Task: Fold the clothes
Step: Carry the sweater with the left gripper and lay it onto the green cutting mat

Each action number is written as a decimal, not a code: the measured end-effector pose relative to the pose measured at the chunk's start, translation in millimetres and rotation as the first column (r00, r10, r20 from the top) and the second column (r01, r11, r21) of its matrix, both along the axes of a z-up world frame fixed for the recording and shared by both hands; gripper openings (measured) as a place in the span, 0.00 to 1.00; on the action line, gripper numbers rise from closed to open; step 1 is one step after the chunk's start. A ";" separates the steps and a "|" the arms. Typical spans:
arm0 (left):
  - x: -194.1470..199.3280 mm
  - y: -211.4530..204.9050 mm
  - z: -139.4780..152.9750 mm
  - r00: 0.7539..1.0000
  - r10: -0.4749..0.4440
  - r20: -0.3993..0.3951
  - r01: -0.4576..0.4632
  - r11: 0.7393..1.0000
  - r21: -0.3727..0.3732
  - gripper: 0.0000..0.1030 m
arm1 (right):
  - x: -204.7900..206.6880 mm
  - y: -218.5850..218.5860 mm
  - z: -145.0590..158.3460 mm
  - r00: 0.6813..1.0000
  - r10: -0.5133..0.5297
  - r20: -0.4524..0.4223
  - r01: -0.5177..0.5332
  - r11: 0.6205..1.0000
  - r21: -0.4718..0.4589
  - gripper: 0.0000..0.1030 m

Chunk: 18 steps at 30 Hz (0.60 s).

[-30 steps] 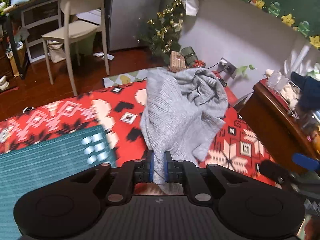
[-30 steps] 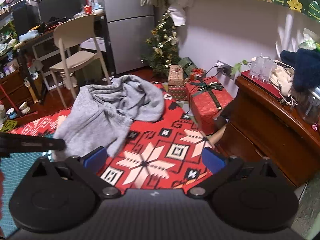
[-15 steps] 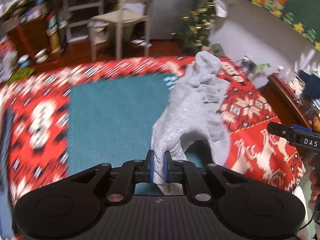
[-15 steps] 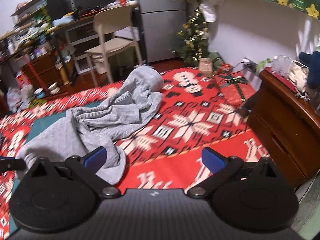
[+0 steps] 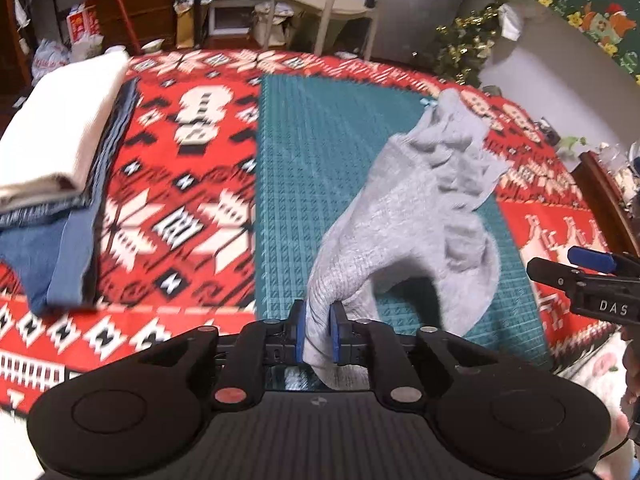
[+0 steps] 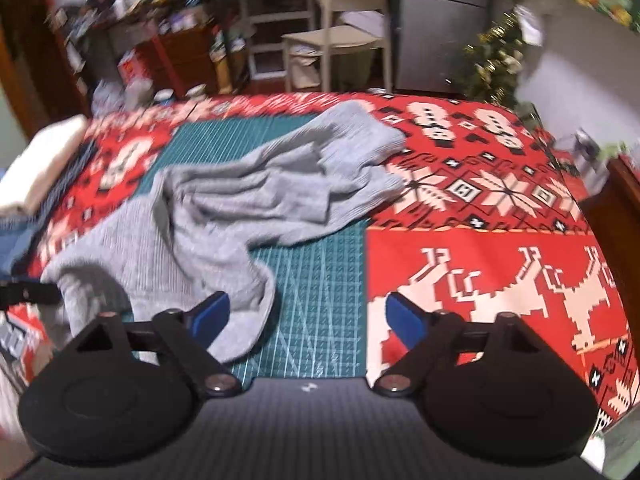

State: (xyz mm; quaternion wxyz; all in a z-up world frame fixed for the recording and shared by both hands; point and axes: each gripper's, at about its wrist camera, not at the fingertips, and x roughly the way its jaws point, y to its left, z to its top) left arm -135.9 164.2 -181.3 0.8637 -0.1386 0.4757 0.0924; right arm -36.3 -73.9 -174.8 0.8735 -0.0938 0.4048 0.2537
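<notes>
My red patterned cloth (image 5: 172,216) covers the table; green cutting mat (image 5: 312,184) at middle, grey sweater (image 6: 240,200) crumpled across it, folded clothes stack (image 5: 52,152) at my left edge.

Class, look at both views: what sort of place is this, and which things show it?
Probably a lived-in home room at Christmas: a decorated tree, a chair beside cluttered shelves, and folded clothes stacked nearby.

Both wrist views look forward and down over the green mat (image 5: 320,184), sharing the grey garment (image 6: 224,208); the right view sits further right
</notes>
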 end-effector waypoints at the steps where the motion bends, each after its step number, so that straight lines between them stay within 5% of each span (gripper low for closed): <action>1: -2.5 0.4 -2.7 1.000 0.006 -0.008 -0.006 1.000 0.007 0.13 | -4.9 4.5 -2.4 1.000 0.017 0.001 -0.017 1.000 -0.016 0.76; 6: -19.2 3.0 -2.3 1.000 0.004 0.008 -0.005 0.998 0.064 0.13 | -14.2 11.8 -12.8 0.997 0.070 -0.042 -0.072 0.997 -0.031 0.61; 13: -30.6 -14.8 -6.9 0.991 -0.133 0.027 0.132 0.991 0.027 0.13 | -10.8 12.5 -32.4 0.988 0.111 -0.112 -0.117 0.992 -0.047 0.42; 18: -32.7 -33.3 -13.7 0.969 -0.243 0.043 0.244 0.970 -0.002 0.14 | -20.4 19.1 -38.7 0.970 0.190 -0.150 -0.197 0.980 -0.036 0.39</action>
